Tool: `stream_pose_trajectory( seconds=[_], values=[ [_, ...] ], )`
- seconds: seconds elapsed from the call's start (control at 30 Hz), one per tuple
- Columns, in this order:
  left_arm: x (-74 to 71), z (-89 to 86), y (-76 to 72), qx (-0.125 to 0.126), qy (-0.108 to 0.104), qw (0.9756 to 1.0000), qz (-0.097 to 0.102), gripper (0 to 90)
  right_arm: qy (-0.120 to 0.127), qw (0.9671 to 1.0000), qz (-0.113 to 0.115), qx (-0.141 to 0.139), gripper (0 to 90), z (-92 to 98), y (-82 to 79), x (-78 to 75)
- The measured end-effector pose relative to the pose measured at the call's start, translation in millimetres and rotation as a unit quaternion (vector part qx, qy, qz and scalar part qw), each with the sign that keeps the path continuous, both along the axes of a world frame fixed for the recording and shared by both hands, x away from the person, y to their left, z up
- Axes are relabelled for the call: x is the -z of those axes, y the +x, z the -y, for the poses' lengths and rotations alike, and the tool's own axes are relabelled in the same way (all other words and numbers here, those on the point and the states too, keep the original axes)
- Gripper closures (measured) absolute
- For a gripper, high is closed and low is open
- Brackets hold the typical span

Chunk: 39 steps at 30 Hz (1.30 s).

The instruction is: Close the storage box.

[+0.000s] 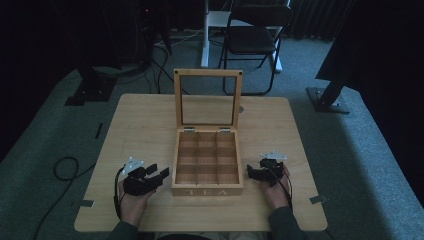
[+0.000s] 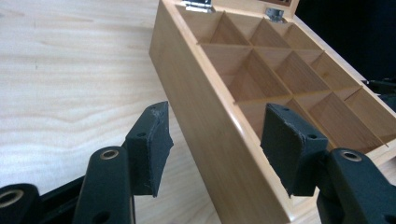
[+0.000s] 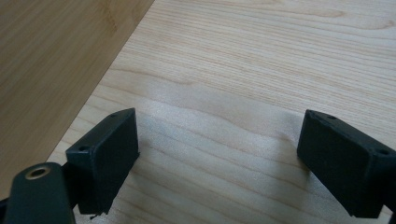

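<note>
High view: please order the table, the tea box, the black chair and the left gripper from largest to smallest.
1. table
2. tea box with open lid
3. black chair, farther away, so unsure against the box
4. left gripper

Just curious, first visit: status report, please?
Left hand-held gripper open, straddling tea box side wall. Right hand-held gripper open beside it. Lid up, nothing blocking.

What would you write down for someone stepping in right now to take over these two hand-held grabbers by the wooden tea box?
Left gripper: open, jaws straddling the tea box's left wall, pads not pressing it.
Right gripper: open, nothing between the jaws, low over the table just right of the box.
Box: middle of the table, lid standing upright and open, every compartment visible is empty.
Done: lid is open.
Left: probably closing or moving the box; nothing is gripped yet.
</note>
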<state>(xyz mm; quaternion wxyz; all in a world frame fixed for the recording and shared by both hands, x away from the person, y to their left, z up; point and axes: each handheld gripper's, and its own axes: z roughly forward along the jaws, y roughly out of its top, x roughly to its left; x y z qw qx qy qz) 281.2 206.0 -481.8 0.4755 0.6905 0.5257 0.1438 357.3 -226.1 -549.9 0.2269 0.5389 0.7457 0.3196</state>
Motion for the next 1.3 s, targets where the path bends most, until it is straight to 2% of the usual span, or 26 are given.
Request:
stream_pose_trajectory(
  seconds=[0.27, 0.67, 1.3],
  values=[
    [-12.0, 1.4, 7.7, 0.007, 0.01, 0.9998, 0.015, 42.8, 0.0, 1.0, 0.0, 0.0, 12.2, 0.0, 0.0, 0.0],
    [-37.3, -5.6, 26.5, -0.003, 0.023, 0.9987, 0.045, 42.7, 0.0, 1.0, 0.0, 0.002, 12.4, -0.4, -0.3, 0.0],
    [-56.7, -1.9, 60.2, -0.008, 0.038, 0.9967, 0.072, 42.4, 0.0, 1.0, 0.0, 0.002, 12.4, -0.5, -0.4, 0.0]
  ],
)
